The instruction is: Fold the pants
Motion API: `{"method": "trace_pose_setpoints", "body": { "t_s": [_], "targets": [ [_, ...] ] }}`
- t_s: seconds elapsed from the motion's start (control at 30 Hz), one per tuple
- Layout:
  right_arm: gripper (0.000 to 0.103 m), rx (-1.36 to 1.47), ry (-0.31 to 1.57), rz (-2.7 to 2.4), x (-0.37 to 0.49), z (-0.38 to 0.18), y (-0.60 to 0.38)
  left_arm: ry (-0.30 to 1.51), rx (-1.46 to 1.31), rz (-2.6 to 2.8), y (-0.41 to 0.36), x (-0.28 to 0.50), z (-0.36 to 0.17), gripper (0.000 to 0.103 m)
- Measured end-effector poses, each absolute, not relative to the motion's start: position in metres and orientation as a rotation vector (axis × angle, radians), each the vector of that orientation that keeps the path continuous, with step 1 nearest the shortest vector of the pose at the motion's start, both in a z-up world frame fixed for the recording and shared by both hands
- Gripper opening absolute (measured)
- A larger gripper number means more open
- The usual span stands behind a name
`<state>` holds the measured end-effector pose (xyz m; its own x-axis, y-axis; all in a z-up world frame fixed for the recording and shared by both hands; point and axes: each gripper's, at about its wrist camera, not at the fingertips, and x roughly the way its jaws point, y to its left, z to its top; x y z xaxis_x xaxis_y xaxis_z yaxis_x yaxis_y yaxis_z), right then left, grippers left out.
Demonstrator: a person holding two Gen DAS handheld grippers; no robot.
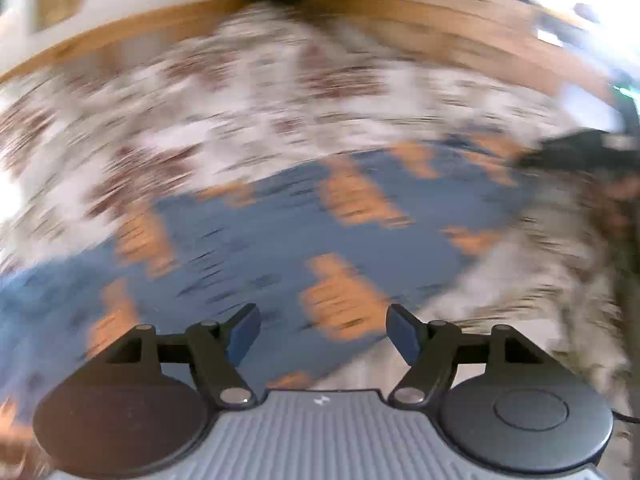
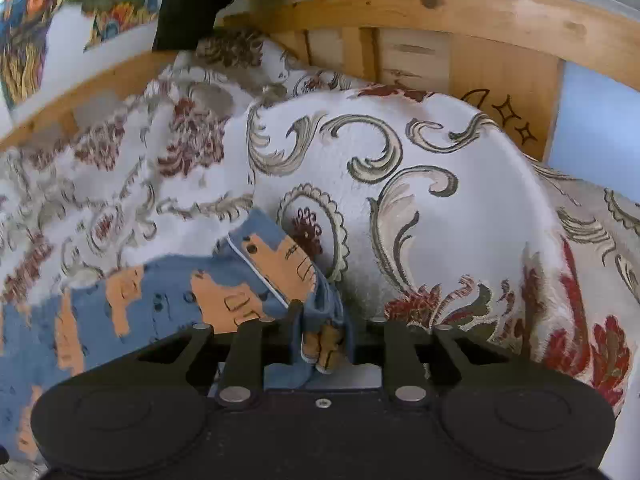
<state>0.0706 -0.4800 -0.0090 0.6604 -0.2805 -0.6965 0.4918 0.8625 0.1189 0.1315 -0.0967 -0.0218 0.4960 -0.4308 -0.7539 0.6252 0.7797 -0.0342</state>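
left wrist: low, blurred | right wrist: close | shared: pants (image 1: 280,232)

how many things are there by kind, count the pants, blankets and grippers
pants: 1
blanket: 1
grippers: 2, the left gripper with jaws open above the pants, the right gripper with jaws shut on the pants
total: 4

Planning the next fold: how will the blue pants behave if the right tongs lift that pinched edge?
Probably floppy: the pants bunch and droop where the right tongs pinch them. Likely light, thin fabric. The rest would probably trail across the patterned bedspread.
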Motion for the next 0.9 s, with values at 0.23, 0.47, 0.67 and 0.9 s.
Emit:
{"method": "trace_pose_setpoints", "body": {
  "t_s": [0.23,0.47,0.67,0.9],
  "targets": [
    [0.09,0.166,0.5,-0.433,0.051,0.023,-0.455,0.93,0.168,-0.319,-0.007,0.148,-0.035,0.078],
    [0.099,-0.055,0.554,-0.091,0.087,0.014,-0.393,0.909,0.083,-0.235,0.044,0.131,-0.014,0.086],
    [0.099,-0.173,0.639,0.24,0.148,-0.002,-0.318,0.746,0.077,-0.316,0.024,0.172,0.013,0.089],
    [0.092,-0.273,0.68,0.464,0.223,-0.015,-0.26,0.755,0.138,-0.415,-0.019,0.264,0.002,0.088]
  ]
}}
